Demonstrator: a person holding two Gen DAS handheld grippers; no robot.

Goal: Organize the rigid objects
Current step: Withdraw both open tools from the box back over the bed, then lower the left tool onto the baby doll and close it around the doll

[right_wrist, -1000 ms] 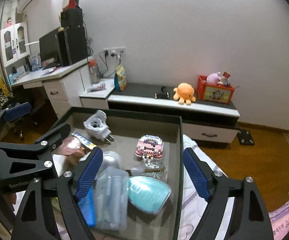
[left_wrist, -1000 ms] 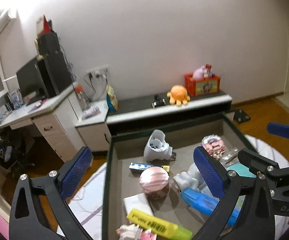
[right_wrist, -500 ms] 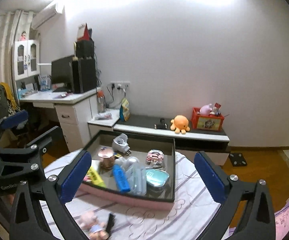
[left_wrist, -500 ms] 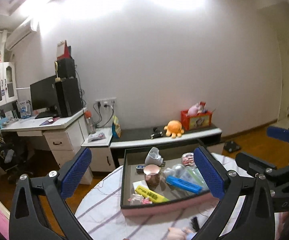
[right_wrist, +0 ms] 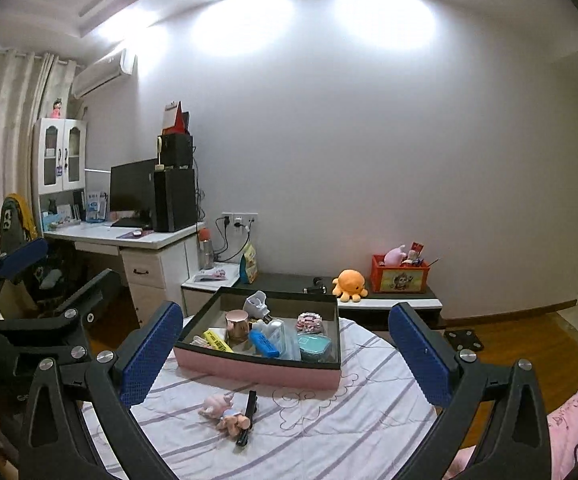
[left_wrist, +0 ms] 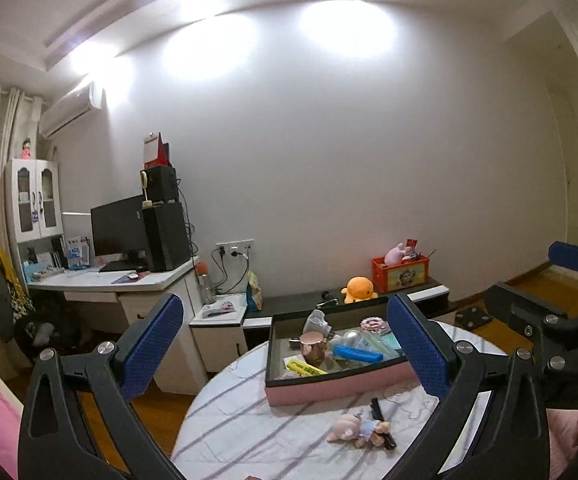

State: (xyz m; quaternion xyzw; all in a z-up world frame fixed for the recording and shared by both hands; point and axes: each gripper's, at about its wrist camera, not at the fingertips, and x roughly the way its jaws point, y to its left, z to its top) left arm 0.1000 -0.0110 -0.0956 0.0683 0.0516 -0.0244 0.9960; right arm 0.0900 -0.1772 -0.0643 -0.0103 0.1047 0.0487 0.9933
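Observation:
A pink box [left_wrist: 341,388] [right_wrist: 257,372] with a dark inside stands on a round table with a striped cloth [right_wrist: 329,420]. In it are a copper cup [right_wrist: 237,325], a yellow pack [right_wrist: 217,340], a blue bar [right_wrist: 264,343], a white plug [right_wrist: 257,305] and a teal case [right_wrist: 313,346]. A small pink doll [right_wrist: 225,410] [left_wrist: 355,428] and a black pen [right_wrist: 247,416] lie on the cloth in front of the box. My left gripper [left_wrist: 289,344] and right gripper [right_wrist: 285,354] are both open and empty, held back and above the table.
A white desk [right_wrist: 129,240] with a monitor and speaker stands at the left. A low cabinet [right_wrist: 369,300] behind the table carries an orange octopus toy [right_wrist: 349,284] and a red crate [right_wrist: 399,278]. Wooden floor [right_wrist: 529,340] lies to the right.
Both grippers have pulled back and up from just over the box. The box now looks small and far, and the doll and pen on the cloth have come into view.

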